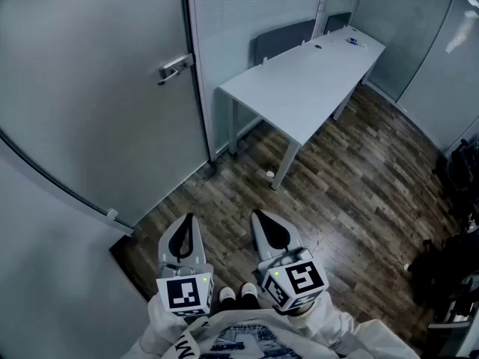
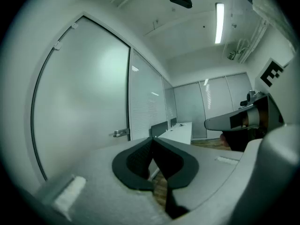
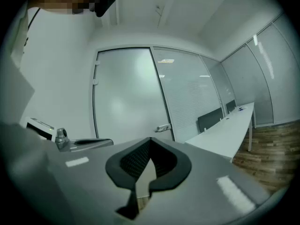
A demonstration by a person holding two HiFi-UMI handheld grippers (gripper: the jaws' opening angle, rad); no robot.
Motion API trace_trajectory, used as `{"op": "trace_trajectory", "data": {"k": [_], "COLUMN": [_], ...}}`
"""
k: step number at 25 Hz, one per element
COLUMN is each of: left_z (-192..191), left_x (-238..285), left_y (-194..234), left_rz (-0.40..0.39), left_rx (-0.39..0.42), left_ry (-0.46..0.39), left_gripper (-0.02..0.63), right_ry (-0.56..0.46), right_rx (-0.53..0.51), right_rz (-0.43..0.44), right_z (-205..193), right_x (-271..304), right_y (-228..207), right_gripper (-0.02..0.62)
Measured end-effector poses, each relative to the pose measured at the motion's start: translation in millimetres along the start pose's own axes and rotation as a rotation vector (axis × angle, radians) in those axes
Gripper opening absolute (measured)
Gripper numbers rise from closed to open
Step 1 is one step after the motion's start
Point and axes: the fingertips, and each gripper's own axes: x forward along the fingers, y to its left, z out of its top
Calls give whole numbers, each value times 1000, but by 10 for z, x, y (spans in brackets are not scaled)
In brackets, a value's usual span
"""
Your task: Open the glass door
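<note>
**Standing off from the door, nothing started**

Task progress: none that we can see. The glass door (image 1: 90,88) sits closed in its frame at the left of the head view, frosted pane flat, and its lever handle (image 1: 174,68) is level and untouched. Everything is left to do: reach the handle, press it down, then swing the door. We can't tell from here which way it swings.

Pose: the left gripper (image 1: 187,218) and right gripper (image 1: 259,215) are held low and close to the body, side by side and level, aimed out over the wood floor (image 1: 352,200). Both are well apart from the handle, which sits up and to the left of them. In its own view the left gripper has its jaws closed tip to tip with nothing between them. The right gripper is the same, pads meeting at the tips and empty.

A white desk (image 1: 307,81) stands to the right of the door, clear of the handle.

We judge the left gripper the nearer one for the reach.
</note>
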Motion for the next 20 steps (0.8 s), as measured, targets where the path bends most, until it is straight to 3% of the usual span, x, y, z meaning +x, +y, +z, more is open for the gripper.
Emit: {"op": "trace_trajectory", "data": {"k": [20], "left_z": [-28], "left_x": [121], "left_y": [-235], "left_rz": [5], "left_rx": [-6], "left_ry": [43], "left_gripper": [3], "right_ry": [7], "right_rx": [51], "right_rz": [-14], "right_z": [-30], "right_x": [-110], "right_y": [-370], "right_gripper": [3]}}
